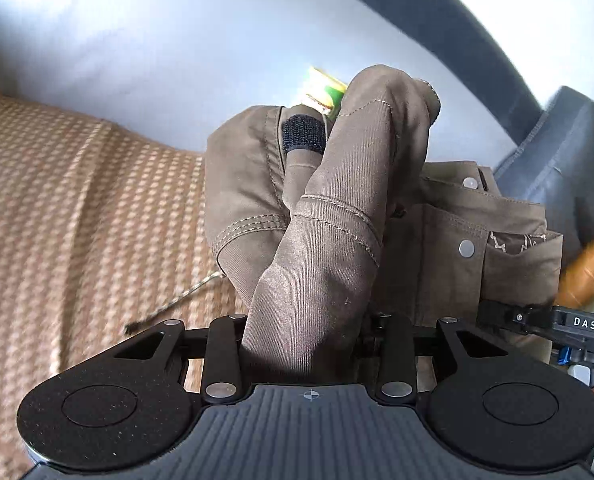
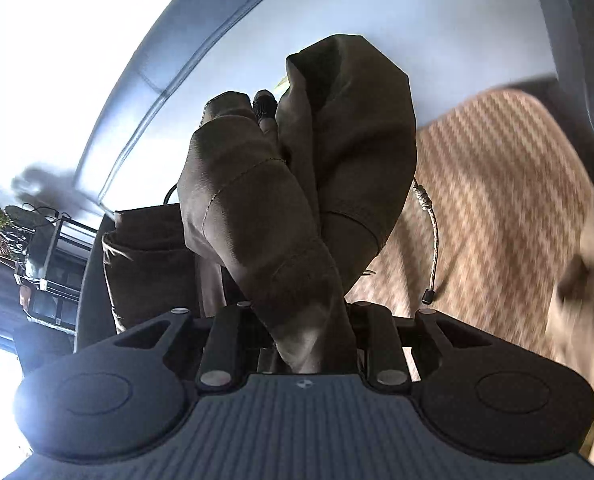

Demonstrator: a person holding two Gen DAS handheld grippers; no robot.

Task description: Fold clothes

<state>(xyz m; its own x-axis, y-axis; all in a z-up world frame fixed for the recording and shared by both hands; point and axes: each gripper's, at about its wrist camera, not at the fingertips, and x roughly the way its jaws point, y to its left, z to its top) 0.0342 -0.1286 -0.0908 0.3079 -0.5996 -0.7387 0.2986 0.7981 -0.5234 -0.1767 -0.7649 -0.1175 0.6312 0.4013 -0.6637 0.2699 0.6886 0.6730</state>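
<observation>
A tan woven blanket [image 1: 77, 208] lies beneath a pale wall [image 1: 177, 40].

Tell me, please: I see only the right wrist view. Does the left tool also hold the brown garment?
Observer: Yes, the left tool is shut on a bunched part of the brown garment.
Operator: Are there any fasteners on it?
Observer: Two metal snap buttons sit to the right of that grip.
Operator: Is there anything next to them?
Observer: A pocket with patterned trim at its opening.
</observation>
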